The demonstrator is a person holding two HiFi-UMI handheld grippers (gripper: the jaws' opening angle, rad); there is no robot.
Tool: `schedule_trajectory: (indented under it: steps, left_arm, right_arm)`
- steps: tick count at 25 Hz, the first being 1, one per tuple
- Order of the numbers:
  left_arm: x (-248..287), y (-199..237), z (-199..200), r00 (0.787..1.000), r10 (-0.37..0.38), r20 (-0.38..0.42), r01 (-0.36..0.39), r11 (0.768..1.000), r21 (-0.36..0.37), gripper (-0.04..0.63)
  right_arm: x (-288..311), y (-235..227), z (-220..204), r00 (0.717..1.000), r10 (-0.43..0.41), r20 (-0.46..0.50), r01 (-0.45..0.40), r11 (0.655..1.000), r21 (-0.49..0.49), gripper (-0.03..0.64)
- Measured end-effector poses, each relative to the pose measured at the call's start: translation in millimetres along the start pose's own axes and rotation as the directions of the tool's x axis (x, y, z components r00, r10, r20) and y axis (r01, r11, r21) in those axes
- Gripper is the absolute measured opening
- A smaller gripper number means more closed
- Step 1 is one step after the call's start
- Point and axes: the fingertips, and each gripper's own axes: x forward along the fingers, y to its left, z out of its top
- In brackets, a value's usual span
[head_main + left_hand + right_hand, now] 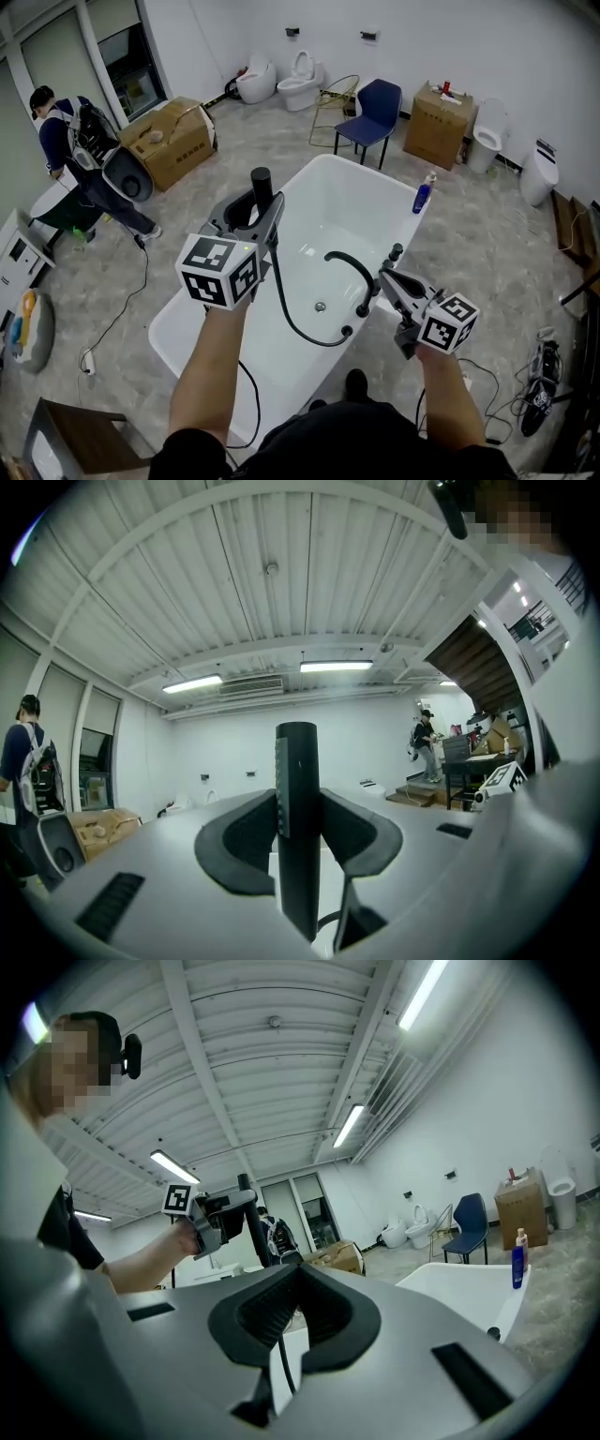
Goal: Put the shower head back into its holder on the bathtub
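Observation:
A black stick-shaped shower head [261, 183] stands upright over the white bathtub [169, 323], and my left gripper [255, 211] is shut on it. Its black hose [291, 323] loops down into the tub and back up toward the black curved faucet [345, 260] on the right rim. The left gripper view shows the shower head [297, 827] pinched between both pads of the left gripper [298, 808]. My right gripper [384, 277] hovers by the faucet, shut and holding nothing. In the right gripper view its jaw tips [300, 1274] meet, with the hose [281, 1363] and the shower head [248, 1213] beyond.
A blue bottle [423, 197] stands on the tub's far rim. Beyond are a blue chair [375, 108], cardboard boxes [169, 141] [439, 122] and toilets [281, 80]. A person [80, 141] stands at the left. A cable [122, 309] lies on the floor.

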Motion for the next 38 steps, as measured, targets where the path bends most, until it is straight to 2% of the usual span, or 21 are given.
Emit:
schedule_trajectory:
  steps: [3, 7, 10, 15, 25, 30, 38]
  left_arm:
    - [6, 0, 4, 1.0, 0.003, 0.003, -0.003, 1.0, 0.011, 0.148]
    - [18, -6, -2, 1.0, -0.009, -0.004, 0.009, 1.0, -0.015, 0.149]
    - [29, -15, -12, 0.999, -0.03, -0.021, 0.029, 0.999, -0.04, 0.153]
    - [43, -29, -27, 0.997, -0.049, -0.054, 0.047, 0.998, -0.033, 0.15]
    - [62, -49, -62, 0.988, -0.092, -0.123, 0.084, 0.994, -0.069, 0.152]
    - [70, -64, -94, 0.976, -0.126, -0.178, 0.109, 0.989, -0.104, 0.15]
    - [79, -93, -158, 0.941, -0.187, -0.283, 0.141, 0.974, -0.177, 0.149]
  right_arm:
    - [3, -6, 3, 1.0, 0.003, -0.004, -0.003, 1.0, 0.001, 0.015]
    - [1, -16, 4, 1.0, 0.003, -0.013, -0.003, 1.0, 0.004, 0.015]
    - [-2, -25, 6, 1.0, -0.005, -0.021, 0.006, 1.0, 0.01, 0.015]
    - [-6, -38, 4, 1.0, -0.012, -0.019, 0.013, 1.0, 0.025, 0.015]
    - [-8, -50, -9, 0.999, -0.02, -0.04, 0.023, 0.998, 0.061, 0.015]
    - [-11, -59, -18, 0.998, -0.038, -0.043, 0.042, 0.995, 0.091, 0.015]
    - [-23, -72, -43, 0.995, -0.073, -0.072, 0.083, 0.986, 0.144, 0.015]
